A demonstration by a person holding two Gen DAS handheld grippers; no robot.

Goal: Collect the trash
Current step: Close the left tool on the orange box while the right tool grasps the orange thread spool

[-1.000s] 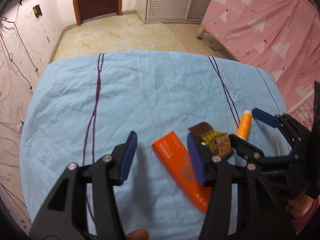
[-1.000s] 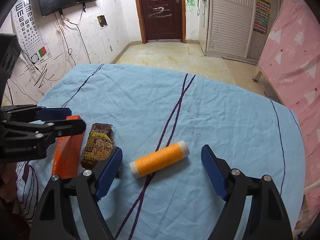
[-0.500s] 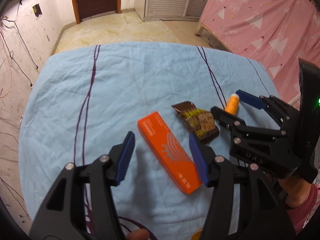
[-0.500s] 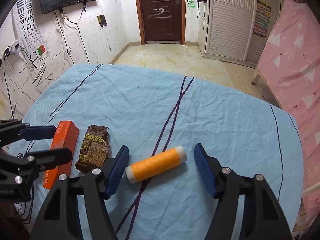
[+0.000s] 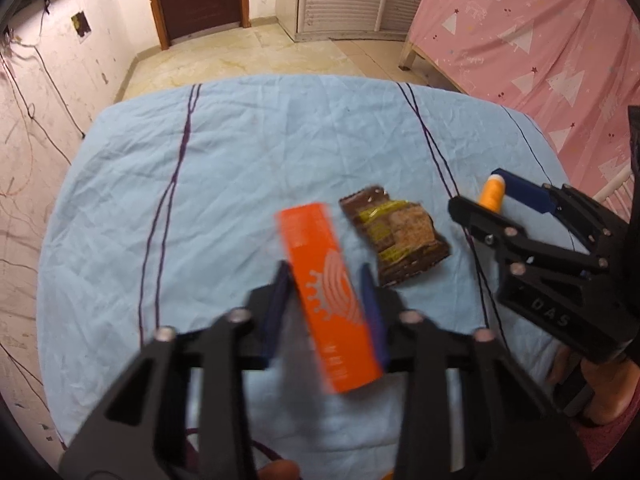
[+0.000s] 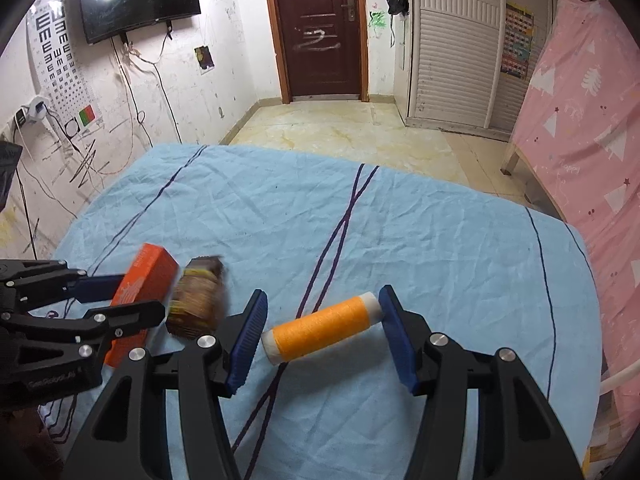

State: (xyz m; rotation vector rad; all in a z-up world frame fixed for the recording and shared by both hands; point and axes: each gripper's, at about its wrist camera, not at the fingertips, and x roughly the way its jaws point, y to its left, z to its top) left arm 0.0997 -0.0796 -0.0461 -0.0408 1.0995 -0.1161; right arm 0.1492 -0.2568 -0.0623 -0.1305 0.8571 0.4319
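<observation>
On the light blue cloth lie an orange box, a brown snack wrapper and an orange thread spool. My left gripper is closing, and both blue pads press the sides of the box. In the right wrist view the orange box sits tilted in the left gripper, with the blurred wrapper beside it. My right gripper straddles the spool lengthwise. Its jaws are closing, with a small gap still showing at the spool's left end.
A bed under a pink cover stands close on the right of the table. Beyond the table's far edge are tiled floor, a dark door and a white shuttered cupboard. A hand holds the right gripper.
The left gripper moved over the orange box and its jaws came together on it, and the box now sits tilted. The right gripper's jaws narrowed around the spool.
</observation>
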